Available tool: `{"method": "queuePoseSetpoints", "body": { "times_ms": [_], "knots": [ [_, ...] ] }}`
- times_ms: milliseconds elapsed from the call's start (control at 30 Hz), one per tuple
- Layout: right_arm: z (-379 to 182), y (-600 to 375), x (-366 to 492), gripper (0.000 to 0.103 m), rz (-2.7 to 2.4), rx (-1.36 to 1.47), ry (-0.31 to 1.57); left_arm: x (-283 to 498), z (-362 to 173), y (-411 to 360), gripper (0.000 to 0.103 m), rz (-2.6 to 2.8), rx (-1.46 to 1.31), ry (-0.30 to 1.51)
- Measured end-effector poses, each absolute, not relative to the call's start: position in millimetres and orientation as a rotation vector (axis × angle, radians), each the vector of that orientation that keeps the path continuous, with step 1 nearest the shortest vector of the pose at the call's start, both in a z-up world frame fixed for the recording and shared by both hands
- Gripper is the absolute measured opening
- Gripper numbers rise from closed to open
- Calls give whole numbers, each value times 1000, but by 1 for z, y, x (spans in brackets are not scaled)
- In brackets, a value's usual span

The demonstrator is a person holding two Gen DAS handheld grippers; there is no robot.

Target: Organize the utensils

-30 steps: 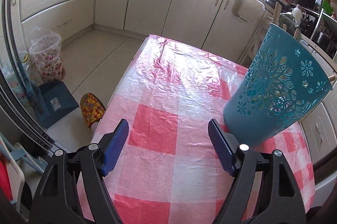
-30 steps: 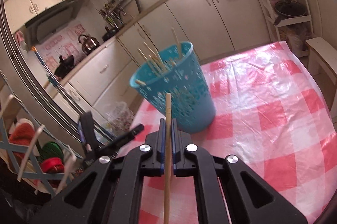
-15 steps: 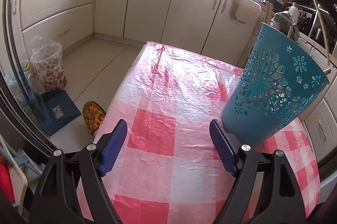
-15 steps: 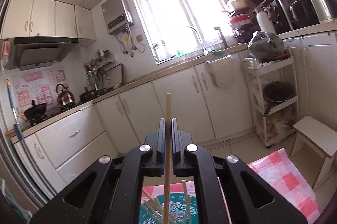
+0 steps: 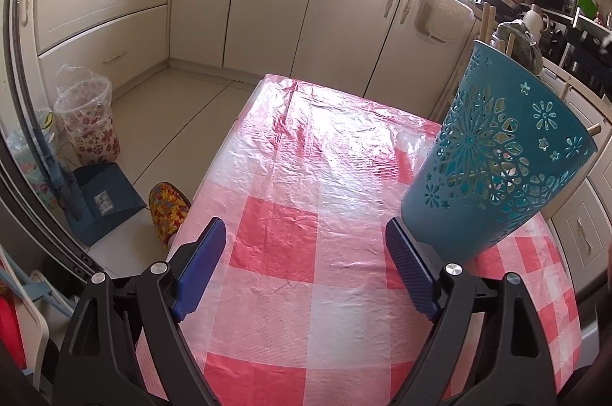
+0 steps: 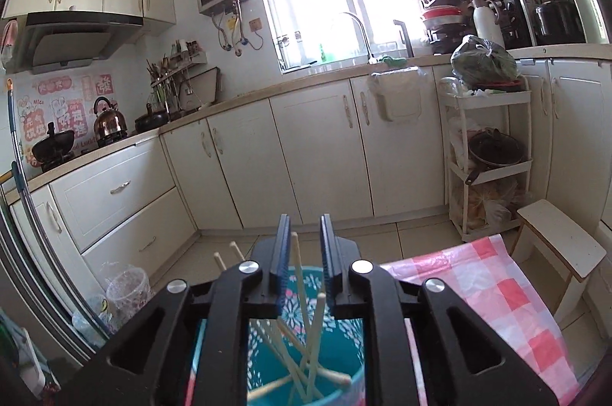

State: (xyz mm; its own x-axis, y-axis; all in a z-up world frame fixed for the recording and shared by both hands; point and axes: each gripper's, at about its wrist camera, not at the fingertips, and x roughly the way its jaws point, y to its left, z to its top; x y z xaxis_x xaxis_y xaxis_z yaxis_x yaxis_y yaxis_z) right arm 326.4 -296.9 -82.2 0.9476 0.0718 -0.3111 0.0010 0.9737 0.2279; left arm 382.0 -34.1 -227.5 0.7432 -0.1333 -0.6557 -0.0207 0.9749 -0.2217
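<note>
1. Left wrist view: left gripper (image 5: 306,264) fingers spread wide and opening, nothing between them, over the checked table (image 5: 298,176). The teal basket (image 5: 497,157) stands just right of the right-hand finger, probably within reach for steadying.
2. Right wrist view: right gripper (image 6: 304,253) directly above the basket (image 6: 344,387), fingers parting; a chopstick (image 6: 296,272) stands loose between them, likely dropping in among the other chopsticks (image 6: 317,329).

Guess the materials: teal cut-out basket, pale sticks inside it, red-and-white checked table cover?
Teal cut-out basket: looks like moulded plastic, matte, with clean flower-shaped perforations. Pale sticks: probably bamboo or wood, unvarnished, chopstick-like; grain is too fine to see. Red-and-white checked table cover: seems thin plastic sheet, glossy, with crinkles and window glare.
</note>
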Motion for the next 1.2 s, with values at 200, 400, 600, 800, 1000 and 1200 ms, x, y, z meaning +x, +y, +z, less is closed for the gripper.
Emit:
{"method": "queuePoseSetpoints", "body": {
  "times_ms": [200, 400, 600, 800, 1000, 1200],
  "knots": [
    [-117, -306, 254, 69, -21, 245, 512, 385, -226, -40, 86, -27, -161, 788],
    [-167, -310, 198, 86, -85, 231, 847, 326, -188, -47, 87, 17, -39, 774],
    [-165, -294, 142, 95, -56, 248, 938, 242, -130, -53, 95, 3, 53, 718],
    [-121, -264, 71, 96, 100, 336, 799, 155, -90, -49, 95, -6, 68, 727],
    [-100, -239, 0, 96, 77, 329, 669, 98, -67, -28, 95, 69, 103, 751],
    [-44, -254, -9, 96, -18, 272, 545, 67, -38, -22, 95, 8, 114, 764]
  ]
}}
